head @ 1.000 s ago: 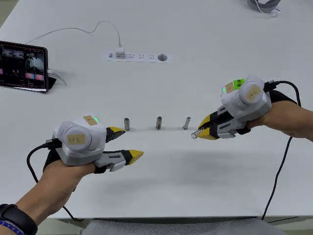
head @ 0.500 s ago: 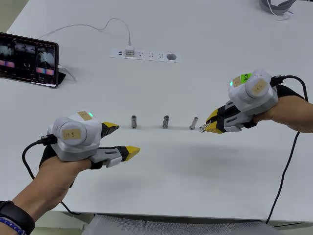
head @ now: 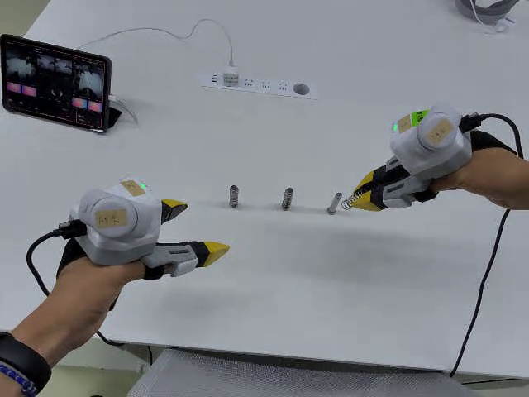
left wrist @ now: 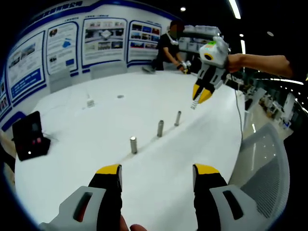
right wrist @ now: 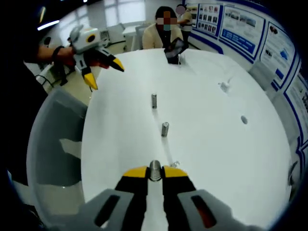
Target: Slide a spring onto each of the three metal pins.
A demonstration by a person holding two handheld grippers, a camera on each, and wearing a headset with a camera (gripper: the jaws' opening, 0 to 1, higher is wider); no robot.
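Right gripper [head: 364,196] pinched on a spring [head: 351,201] – just beside the bare pin [head: 333,203], left gripper [head: 197,227] spread wide, empty

table [head: 273,289]: smooth matt surf. | pin [head: 333,203]: shiny metal | spring [head: 354,201]: metal wire | right hand-held gripper [head: 363,194]: plast. shell
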